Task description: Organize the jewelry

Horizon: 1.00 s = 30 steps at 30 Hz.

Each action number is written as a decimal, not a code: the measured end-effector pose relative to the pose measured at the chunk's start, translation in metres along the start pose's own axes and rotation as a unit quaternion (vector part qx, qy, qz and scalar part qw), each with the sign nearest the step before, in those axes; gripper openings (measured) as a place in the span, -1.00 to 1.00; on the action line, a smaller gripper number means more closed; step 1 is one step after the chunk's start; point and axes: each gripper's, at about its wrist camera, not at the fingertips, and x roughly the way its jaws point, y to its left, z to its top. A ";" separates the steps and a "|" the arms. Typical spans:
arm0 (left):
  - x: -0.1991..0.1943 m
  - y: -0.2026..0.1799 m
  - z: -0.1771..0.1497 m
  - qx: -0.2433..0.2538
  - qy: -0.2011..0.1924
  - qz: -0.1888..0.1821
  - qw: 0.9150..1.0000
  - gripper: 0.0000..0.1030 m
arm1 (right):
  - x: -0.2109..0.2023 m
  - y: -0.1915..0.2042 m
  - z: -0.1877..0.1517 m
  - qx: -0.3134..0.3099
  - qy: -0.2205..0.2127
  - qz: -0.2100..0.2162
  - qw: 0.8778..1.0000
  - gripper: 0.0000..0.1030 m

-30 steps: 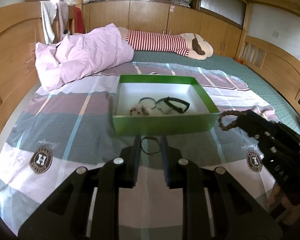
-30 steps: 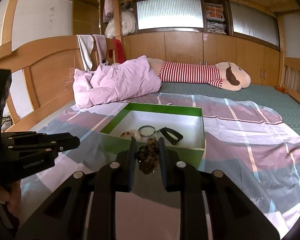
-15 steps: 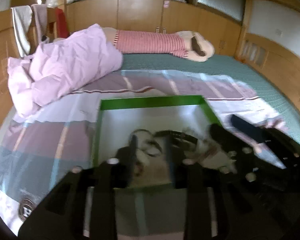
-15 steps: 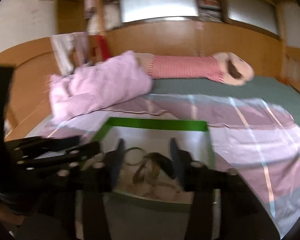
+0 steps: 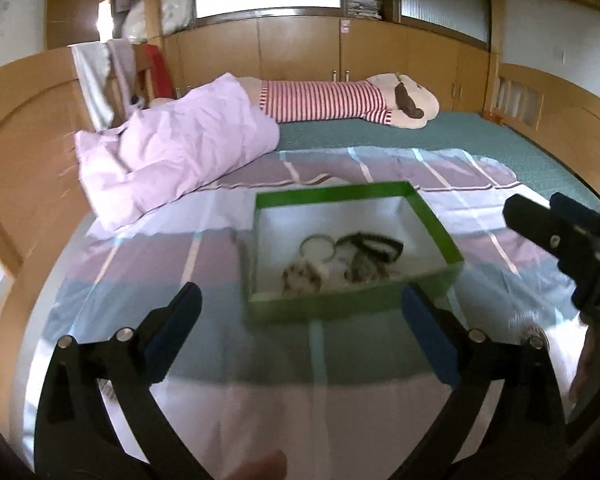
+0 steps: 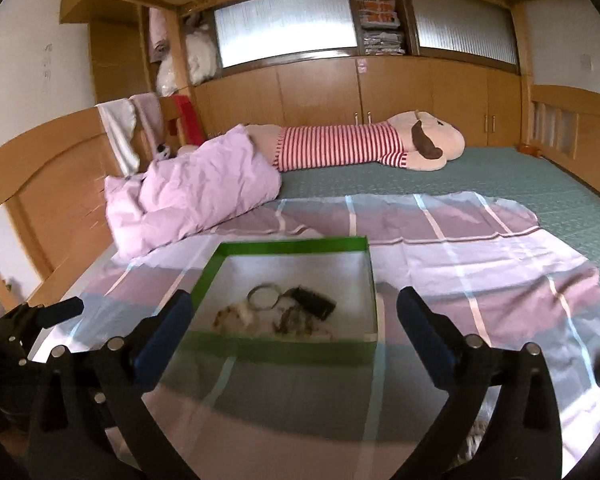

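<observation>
Both grippers wide and empty over the bedsheet, jaws just opened.

Jewelry heaped mid-floor of the green box, toward its near wall. Left gripper, right gripper holding nothing. Probably light, loose, tangle-prone, slippery; best pinched by a band or ring rim, not the heap.

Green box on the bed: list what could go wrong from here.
1. The green box sits on a soft striped sheet; a nudge from the open left gripper or right gripper might tip it.
2. The metal ring, black band and beaded pieces lie heaped together and may tangle.
</observation>
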 end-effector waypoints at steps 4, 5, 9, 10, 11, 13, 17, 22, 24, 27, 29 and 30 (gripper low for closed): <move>-0.044 0.003 -0.027 -0.012 -0.007 0.008 1.000 0.92 | -0.030 0.008 -0.027 -0.012 0.029 -0.031 0.999 0.94; -0.052 0.002 -0.032 -0.011 -0.009 0.009 1.000 0.92 | -0.038 0.007 -0.035 -0.004 0.030 -0.030 0.999 0.94; -0.069 -0.004 -0.055 -0.016 0.012 0.008 1.000 0.92 | -0.055 0.008 -0.056 0.000 0.032 -0.033 0.999 0.94; -0.070 -0.005 -0.058 -0.020 0.013 0.004 1.000 0.92 | -0.057 0.008 -0.057 -0.001 0.030 -0.034 0.999 0.94; -0.073 -0.007 -0.063 -0.025 0.014 0.007 1.000 0.92 | -0.059 0.007 -0.059 -0.002 0.029 -0.034 0.999 0.94; -0.077 -0.009 -0.069 -0.028 0.012 0.010 0.999 0.92 | -0.059 0.007 -0.061 -0.001 0.028 -0.036 0.999 0.94; -0.075 -0.012 -0.071 -0.024 0.016 -0.005 1.000 0.92 | -0.057 0.004 -0.062 0.000 0.028 -0.041 0.999 0.94; -0.063 -0.014 -0.073 -0.017 0.025 -0.006 1.000 0.92 | -0.053 0.004 -0.061 0.001 0.031 -0.041 0.999 0.94; -0.059 -0.012 -0.073 -0.021 0.030 -0.006 0.999 0.92 | -0.051 0.004 -0.062 -0.001 0.032 -0.043 0.999 0.94; -0.056 -0.008 -0.072 -0.028 0.029 -0.004 0.999 0.92 | -0.045 0.004 -0.060 -0.002 0.037 -0.041 0.998 0.94; -0.055 -0.005 -0.071 -0.032 0.028 -0.004 0.999 0.92 | -0.043 0.003 -0.058 -0.002 0.039 -0.040 0.998 0.94; -0.054 -0.004 -0.070 -0.033 0.027 -0.004 0.999 0.92 | -0.042 0.002 -0.058 -0.002 0.040 -0.039 0.998 0.94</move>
